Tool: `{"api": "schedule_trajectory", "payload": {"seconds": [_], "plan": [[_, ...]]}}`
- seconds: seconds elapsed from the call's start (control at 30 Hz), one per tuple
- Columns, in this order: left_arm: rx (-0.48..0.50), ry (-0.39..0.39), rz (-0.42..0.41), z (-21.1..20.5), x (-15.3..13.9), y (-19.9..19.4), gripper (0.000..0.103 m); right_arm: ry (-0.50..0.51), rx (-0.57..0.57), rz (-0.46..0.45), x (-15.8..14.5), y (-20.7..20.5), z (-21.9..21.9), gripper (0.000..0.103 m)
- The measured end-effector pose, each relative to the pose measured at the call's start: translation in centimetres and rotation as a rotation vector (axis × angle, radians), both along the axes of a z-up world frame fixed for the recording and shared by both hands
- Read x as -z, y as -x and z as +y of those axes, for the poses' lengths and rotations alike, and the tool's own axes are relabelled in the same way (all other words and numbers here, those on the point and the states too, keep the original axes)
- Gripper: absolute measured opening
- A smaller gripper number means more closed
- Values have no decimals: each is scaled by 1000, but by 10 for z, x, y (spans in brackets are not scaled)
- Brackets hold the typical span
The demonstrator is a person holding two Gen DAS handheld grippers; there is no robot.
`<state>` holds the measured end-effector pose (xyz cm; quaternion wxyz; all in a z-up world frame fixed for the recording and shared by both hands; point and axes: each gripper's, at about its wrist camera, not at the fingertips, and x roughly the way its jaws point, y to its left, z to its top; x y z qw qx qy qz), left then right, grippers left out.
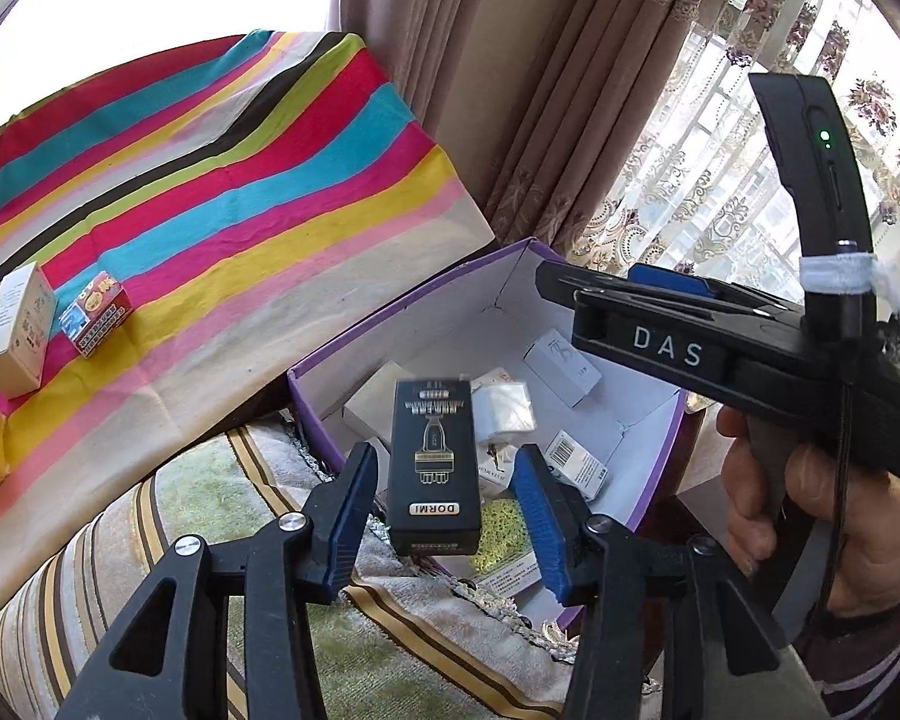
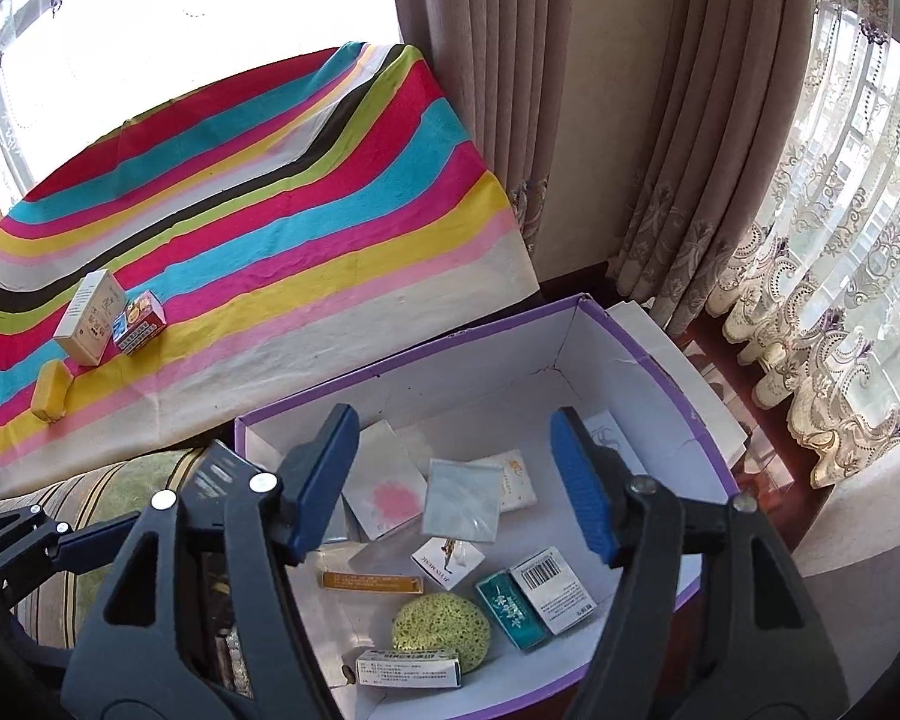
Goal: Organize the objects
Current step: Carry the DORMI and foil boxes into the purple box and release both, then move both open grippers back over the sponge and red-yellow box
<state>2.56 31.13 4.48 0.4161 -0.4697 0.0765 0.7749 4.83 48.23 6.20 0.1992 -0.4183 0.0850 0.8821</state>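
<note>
The black DORMI box (image 1: 435, 468) hung between the left gripper (image 1: 444, 510) jaws, which stood partly open and seemed not to squeeze it, right over the purple box (image 2: 678, 384). It looked blurry, maybe falling. The right gripper (image 2: 456, 480) was wide open and empty. The black box looked light, stiff and smooth, best pinched on its long sides.

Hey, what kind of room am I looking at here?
Most likely a living room or bedroom in a home, by a window. Long pleated curtains and embroidered lace sheers hang there, a striped cloth covers a table or similar surface, and a cardboard box holds small household packages.
</note>
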Motion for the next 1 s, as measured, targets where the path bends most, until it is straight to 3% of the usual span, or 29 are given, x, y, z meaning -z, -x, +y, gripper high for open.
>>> {"api": "schedule_trajectory", "payload": {"seconds": [0.5,0.67,1.0], "plan": [[-114,-22,-8,-35,-6,22,51,3,-99,9,-5,10,-35,75],[-156,-24,-3,-56,-7,32,51,-34,-135,1,-9,16,-52,75],[-276,-6,-7,-111,-3,60,52,-12,-223,-5,-8,30,-84,75]]}}
